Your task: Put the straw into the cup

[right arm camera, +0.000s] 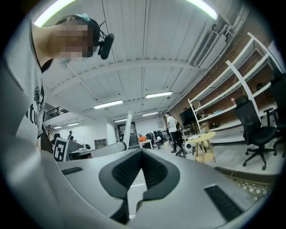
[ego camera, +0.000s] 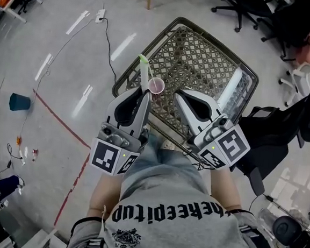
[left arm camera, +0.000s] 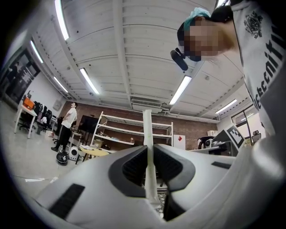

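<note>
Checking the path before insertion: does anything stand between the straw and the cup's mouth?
Nothing visible does. The straw, clamped in the left gripper, stands just beside the open cup; the right gripper, shut and empty, sits off to the side.

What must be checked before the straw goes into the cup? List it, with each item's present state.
1. Grip on the straw: ok. The left gripper is shut on it, and the straw runs between the jaws.
2. Straw pose: ok. It stands upright, reaching well past the jaw tips.
3. Cup mouth: ok. In the head view it is open and faces up.
4. Straw lined up with the mouth: not ok. It stands beside the rim, not over it.
5. Cup steadied: cannot tell. What bears it is hidden.
6. Right gripper free to help: ok. Its jaws are together with nothing between them.
</note>
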`<state>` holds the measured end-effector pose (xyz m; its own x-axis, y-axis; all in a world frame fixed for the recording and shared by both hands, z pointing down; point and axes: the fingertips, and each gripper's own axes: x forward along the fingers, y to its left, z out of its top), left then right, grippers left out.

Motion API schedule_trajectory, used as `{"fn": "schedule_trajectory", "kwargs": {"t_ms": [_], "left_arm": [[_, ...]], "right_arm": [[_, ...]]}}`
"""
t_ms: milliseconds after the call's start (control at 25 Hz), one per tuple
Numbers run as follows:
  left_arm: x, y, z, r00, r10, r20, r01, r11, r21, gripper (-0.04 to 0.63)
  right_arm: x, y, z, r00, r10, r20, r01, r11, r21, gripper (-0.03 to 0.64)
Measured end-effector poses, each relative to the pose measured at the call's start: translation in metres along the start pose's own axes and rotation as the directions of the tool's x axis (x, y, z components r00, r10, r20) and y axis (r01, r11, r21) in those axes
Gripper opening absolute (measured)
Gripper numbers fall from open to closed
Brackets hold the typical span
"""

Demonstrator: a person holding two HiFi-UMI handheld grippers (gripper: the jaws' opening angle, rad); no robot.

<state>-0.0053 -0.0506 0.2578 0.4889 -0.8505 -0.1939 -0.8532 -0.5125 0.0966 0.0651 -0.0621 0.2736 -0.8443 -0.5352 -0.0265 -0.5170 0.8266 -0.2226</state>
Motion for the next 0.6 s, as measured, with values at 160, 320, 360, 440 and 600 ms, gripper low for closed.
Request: {"fn": "schedule_trajectory", "kwargs": {"t_ms": [160,320,360,440,600], "left_arm": [[0.006,0.012,-0.006,0.999,-0.033,-0.017,0.033,0.999,-0.005,0.081],[0.016,0.025,-0.015,0.997,-0.072,-0.036,0.072,0.997,-0.009,0.081],[0.018,0.028,-0.016,0.996,-0.083,-0.041,0.083,0.997,-0.011,0.081],[0.021,0.033,-0.019,0.993,-0.105,-0.051,0.104,0.994,-0.017,0.081],[0.029,0.041,-0.029,0.987,-0.147,-0.066,0.146,0.989,-0.021,0.081]], "right_arm": [[0.013,-0.003,-0.002,1.000,-0.024,-0.012,0.024,1.000,0.001,0.009],[0.026,-0.011,-0.005,0.998,-0.059,-0.020,0.059,0.998,0.007,0.009],[0.028,-0.012,-0.005,0.997,-0.068,-0.022,0.068,0.998,0.008,0.009],[0.033,-0.013,-0.004,0.996,-0.089,-0.027,0.089,0.996,0.008,0.009],[0.040,-0.021,-0.010,0.991,-0.129,-0.036,0.129,0.991,0.018,0.009]]}}
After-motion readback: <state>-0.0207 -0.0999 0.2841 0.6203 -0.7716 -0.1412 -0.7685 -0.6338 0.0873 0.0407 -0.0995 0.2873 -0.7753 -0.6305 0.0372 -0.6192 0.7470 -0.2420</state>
